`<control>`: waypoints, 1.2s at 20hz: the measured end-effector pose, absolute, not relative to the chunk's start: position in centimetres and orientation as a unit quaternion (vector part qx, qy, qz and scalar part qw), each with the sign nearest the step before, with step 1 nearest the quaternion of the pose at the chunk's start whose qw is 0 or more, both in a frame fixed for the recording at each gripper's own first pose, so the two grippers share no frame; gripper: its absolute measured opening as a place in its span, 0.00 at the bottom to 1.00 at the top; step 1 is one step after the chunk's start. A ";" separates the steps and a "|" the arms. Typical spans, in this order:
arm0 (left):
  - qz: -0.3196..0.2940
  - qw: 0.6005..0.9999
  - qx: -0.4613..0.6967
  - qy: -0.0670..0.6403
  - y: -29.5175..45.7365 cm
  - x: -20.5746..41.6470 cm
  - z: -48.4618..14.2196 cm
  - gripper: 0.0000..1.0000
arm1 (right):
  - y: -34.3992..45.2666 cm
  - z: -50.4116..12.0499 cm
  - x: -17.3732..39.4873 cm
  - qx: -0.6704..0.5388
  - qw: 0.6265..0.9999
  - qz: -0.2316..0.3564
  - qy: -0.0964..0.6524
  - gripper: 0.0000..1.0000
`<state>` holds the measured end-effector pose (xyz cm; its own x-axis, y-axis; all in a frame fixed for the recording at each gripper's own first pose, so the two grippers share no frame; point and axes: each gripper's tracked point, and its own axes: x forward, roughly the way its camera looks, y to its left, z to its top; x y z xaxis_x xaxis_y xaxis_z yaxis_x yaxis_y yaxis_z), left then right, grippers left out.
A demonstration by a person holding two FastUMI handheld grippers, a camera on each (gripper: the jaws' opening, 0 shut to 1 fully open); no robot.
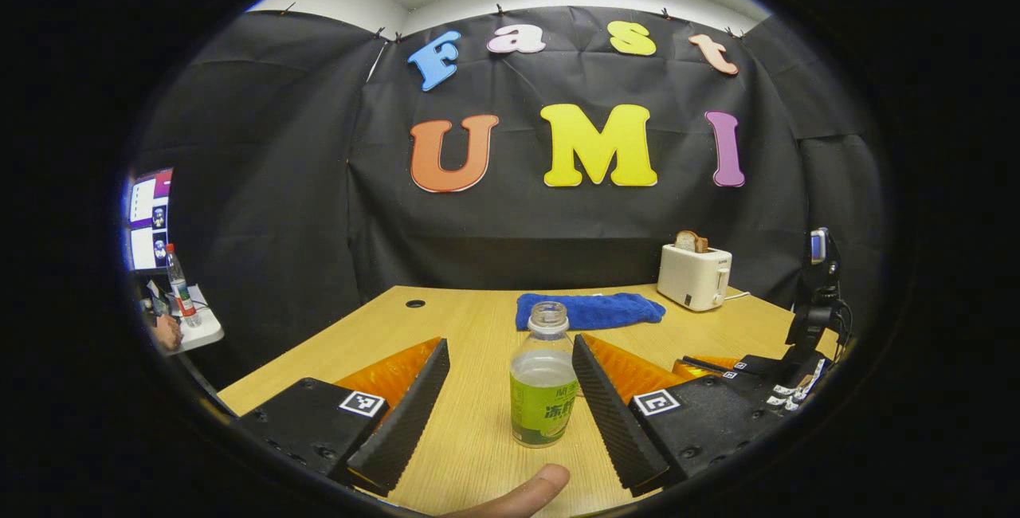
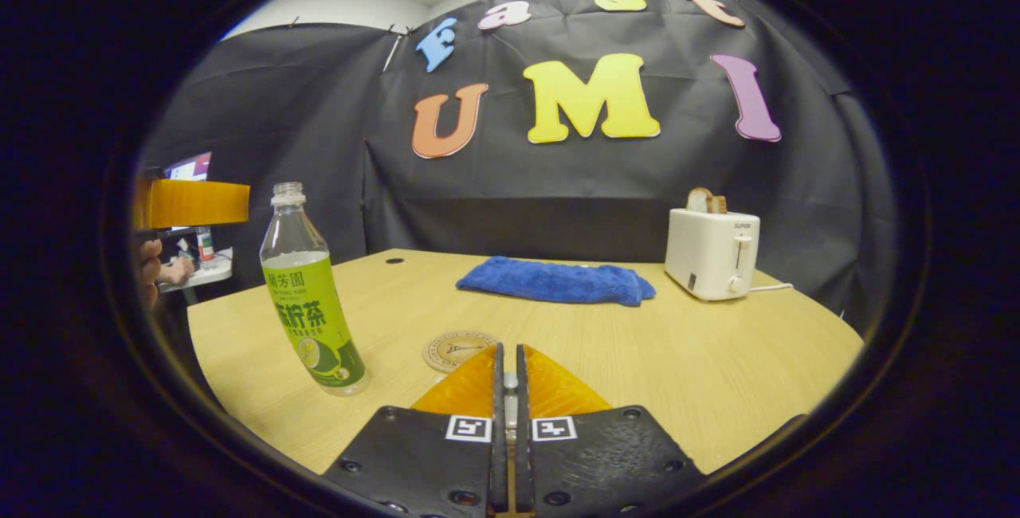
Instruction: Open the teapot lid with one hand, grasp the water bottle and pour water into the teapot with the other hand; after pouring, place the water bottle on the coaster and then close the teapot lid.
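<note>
An uncapped water bottle (image 1: 544, 390) with a green label, partly full, stands upright on the wooden table (image 1: 470, 438). My left gripper (image 1: 510, 341) is open, with one finger on each side of the bottle; the right-hand finger is close to it and the left one is well apart. In the right gripper view the bottle (image 2: 311, 303) stands at the left, and a round coaster (image 2: 454, 351) lies just ahead of my right gripper (image 2: 508, 355), which is shut with nothing held. The right gripper's body (image 1: 721, 370) lies low at the right of the left gripper view.
A blue towel (image 2: 556, 281) lies at the back middle of the table. A white toaster (image 2: 712, 253) with bread in it stands at the back right. A person's fingertip (image 1: 530, 492) shows at the near edge. A side desk with a monitor (image 1: 150, 219) is far left.
</note>
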<state>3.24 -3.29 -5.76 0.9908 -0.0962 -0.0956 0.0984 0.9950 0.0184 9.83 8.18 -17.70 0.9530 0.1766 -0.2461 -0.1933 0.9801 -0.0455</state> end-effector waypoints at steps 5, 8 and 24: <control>-0.059 0.996 0.028 0.058 -3.9 3.7 -7.1 0.97 | 8.4 -16.9 9.6 -0.042 0.987 0.092 0.124 0.00; -0.063 0.995 0.035 0.066 -4.2 4.0 -8.0 0.97 | 8.2 -14.9 9.0 -0.048 0.990 0.088 0.103 0.00; -0.108 0.993 -0.018 0.051 -6.8 7.4 -12.4 0.98 | 0.5 -3.8 2.1 -0.026 0.999 0.037 0.020 0.00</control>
